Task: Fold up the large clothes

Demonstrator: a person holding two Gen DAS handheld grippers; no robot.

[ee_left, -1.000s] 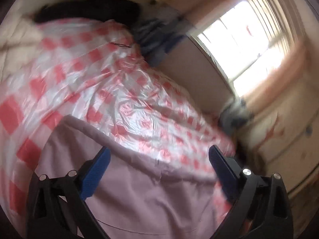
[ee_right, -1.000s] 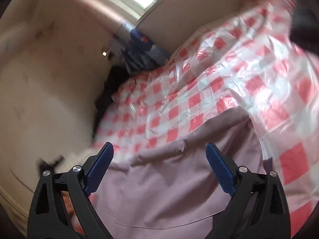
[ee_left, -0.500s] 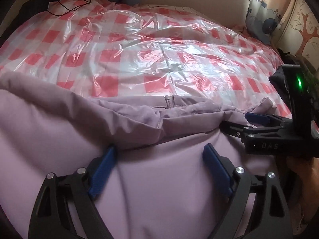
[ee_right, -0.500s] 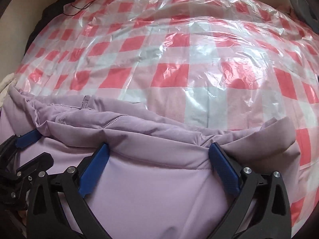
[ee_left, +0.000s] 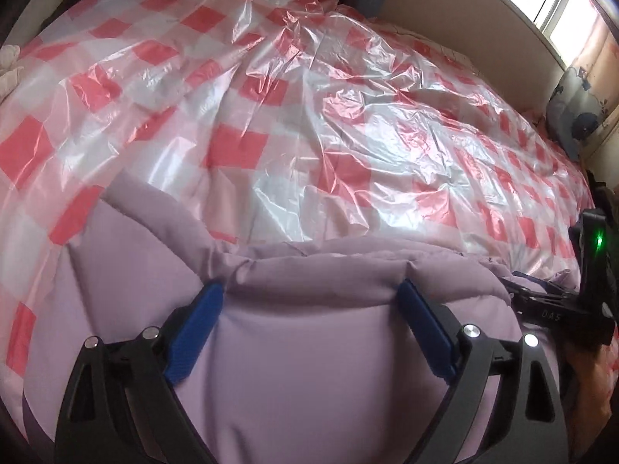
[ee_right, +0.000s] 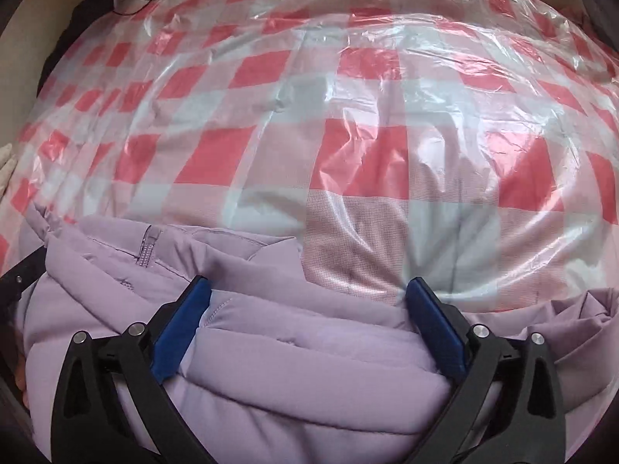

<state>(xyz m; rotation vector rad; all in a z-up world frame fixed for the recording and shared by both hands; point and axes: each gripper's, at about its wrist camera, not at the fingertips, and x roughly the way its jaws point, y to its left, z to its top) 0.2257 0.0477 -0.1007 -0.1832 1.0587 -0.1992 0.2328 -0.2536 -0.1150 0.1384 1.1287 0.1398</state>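
Lying puffy and quilted on glossy crinkled checked plastic sheet (ee_left: 348, 123), the lilac jacket (ee_right: 309, 355) sat under both spread grippers, left gripper (ee_left: 309, 301) and right gripper (ee_right: 309, 297).

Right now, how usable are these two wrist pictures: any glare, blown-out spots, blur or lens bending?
Left wrist view: the window at top right is blown out, the plastic sheet glints white, and the bed bulges from fisheye bending. Right wrist view: softer sheen on the plastic sheet, the zipper on the lilac jacket reads sharply, and the corners are dark.
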